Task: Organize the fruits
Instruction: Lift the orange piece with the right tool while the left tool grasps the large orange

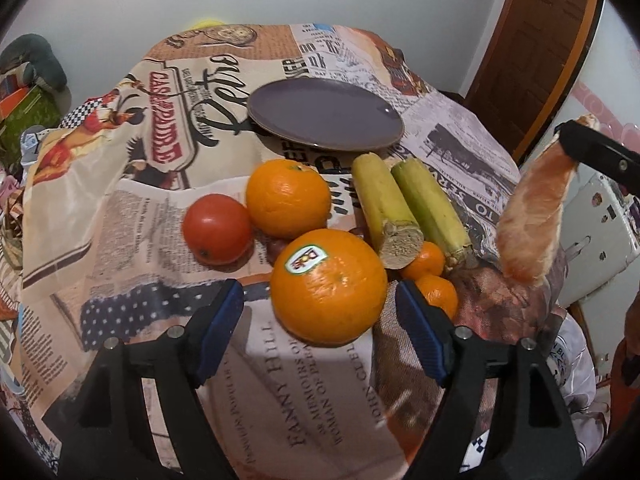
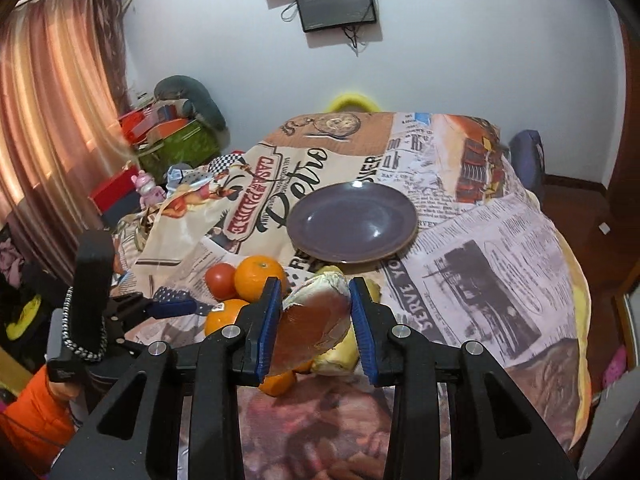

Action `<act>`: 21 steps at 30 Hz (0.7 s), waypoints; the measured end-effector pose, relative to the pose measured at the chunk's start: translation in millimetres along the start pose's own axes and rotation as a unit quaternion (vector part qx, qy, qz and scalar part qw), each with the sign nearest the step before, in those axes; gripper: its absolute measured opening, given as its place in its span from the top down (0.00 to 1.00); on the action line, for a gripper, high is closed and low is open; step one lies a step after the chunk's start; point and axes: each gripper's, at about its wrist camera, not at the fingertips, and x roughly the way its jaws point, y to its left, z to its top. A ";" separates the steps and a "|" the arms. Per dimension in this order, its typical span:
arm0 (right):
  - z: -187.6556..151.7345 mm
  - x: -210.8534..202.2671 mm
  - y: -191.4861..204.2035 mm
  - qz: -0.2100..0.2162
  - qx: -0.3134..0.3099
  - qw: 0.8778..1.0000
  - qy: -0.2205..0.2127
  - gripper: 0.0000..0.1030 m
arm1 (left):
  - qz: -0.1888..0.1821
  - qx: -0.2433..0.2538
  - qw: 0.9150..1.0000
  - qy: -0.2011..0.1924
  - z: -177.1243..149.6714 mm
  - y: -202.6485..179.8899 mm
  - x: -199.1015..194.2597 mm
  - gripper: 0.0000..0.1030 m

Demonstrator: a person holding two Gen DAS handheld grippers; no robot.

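Observation:
A big orange with a sticker lies on the printed tablecloth. My left gripper stands open, its blue pads either side of the orange and clear of it. Behind lie a second orange, a red tomato-like fruit, two yellow-green stalk pieces and two small mandarins. My right gripper is shut on a pink citrus wedge, which hangs above the fruit pile; the wedge also shows at the right in the left wrist view. Further back sits a bare purple plate.
The tablecloth drapes over the table's edges. Boxes and toys crowd the floor to the left. A white fridge and a wooden door stand to the right. A screen hangs on the far wall.

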 end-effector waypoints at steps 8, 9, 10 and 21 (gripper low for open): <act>-7.2 3.2 -13.8 -0.007 0.013 1.000 0.006 0.69 | 0.015 0.005 1.000 0.007 3.4 -6.4 19.9 0.29; -7.2 3.5 -15.4 -0.008 0.014 1.000 0.006 0.69 | 0.013 0.006 1.000 0.007 3.4 -6.9 20.3 0.32; -7.4 3.9 -17.0 -0.009 0.016 1.000 0.007 0.69 | 0.014 0.007 1.000 0.006 3.4 -7.8 20.4 0.32; 0.1 3.1 -24.4 -0.017 0.016 1.000 -0.003 0.69 | 0.012 -0.004 1.000 -0.016 8.9 -4.4 -4.1 0.33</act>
